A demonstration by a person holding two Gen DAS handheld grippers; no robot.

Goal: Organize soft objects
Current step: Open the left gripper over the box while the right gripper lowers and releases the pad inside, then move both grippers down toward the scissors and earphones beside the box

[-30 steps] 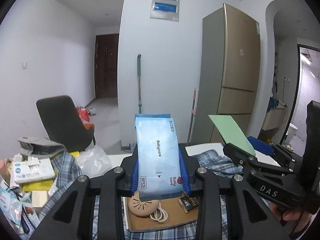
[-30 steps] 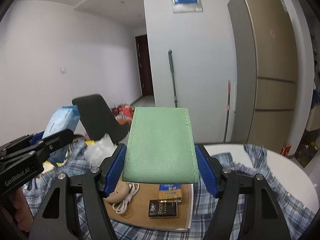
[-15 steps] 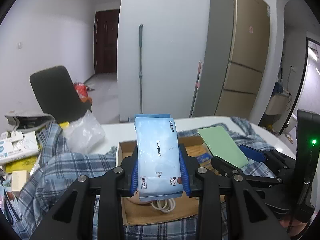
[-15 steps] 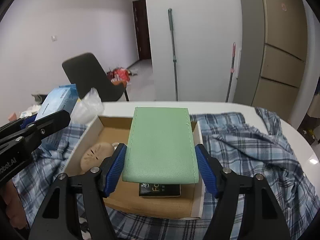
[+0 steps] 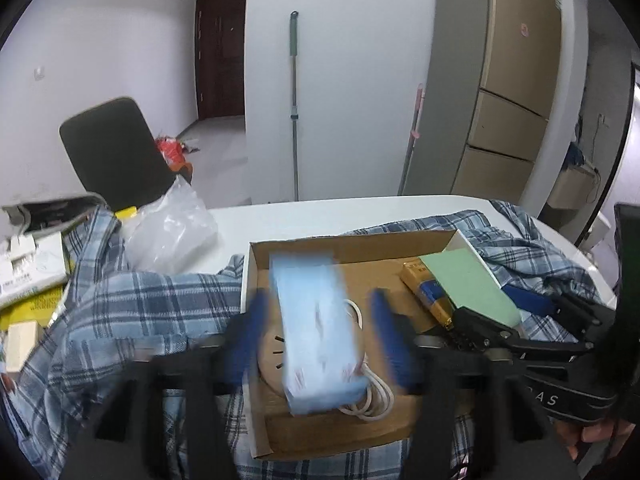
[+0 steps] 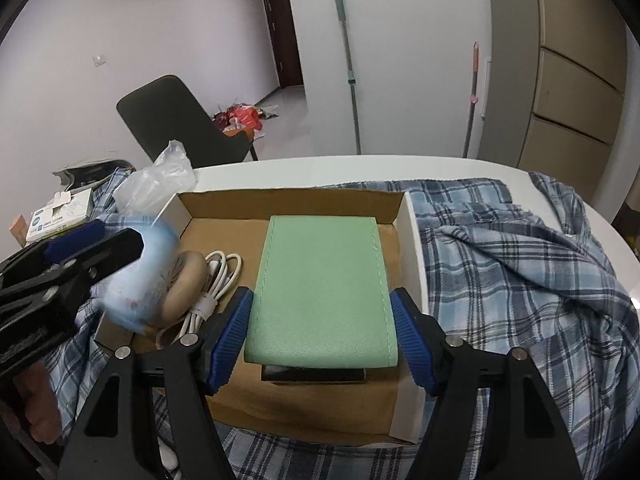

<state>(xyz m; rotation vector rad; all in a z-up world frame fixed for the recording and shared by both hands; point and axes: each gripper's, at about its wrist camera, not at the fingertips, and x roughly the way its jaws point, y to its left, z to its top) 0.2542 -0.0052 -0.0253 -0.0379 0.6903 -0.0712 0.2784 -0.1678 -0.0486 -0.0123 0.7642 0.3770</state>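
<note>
A shallow cardboard box [image 5: 256,364] [image 6: 410,236] lies on a blue plaid shirt [image 5: 132,312] [image 6: 520,276]. My left gripper [image 5: 320,336] is open; the light blue wipes pack [image 5: 316,332] is blurred between its spread fingers, dropping onto the box's left half. It also shows in the right wrist view [image 6: 140,276]. My right gripper [image 6: 320,336] has its blue pads against the sides of a green leather pouch [image 6: 322,288], low over the box's right half. The pouch also shows in the left wrist view [image 5: 468,284].
In the box lie a beige round gadget [image 6: 184,292], a coiled white cable [image 6: 218,276], a dark pack [image 6: 312,374] and a yellow-blue pack [image 5: 428,296]. A clear plastic bag [image 5: 172,228], boxes [image 5: 28,272] and a black chair [image 5: 116,152] are to the left.
Both grippers have dropped toward the box. My left gripper has opened and let go of the wipes pack, which is falling. The green pouch is now low inside the box.
</note>
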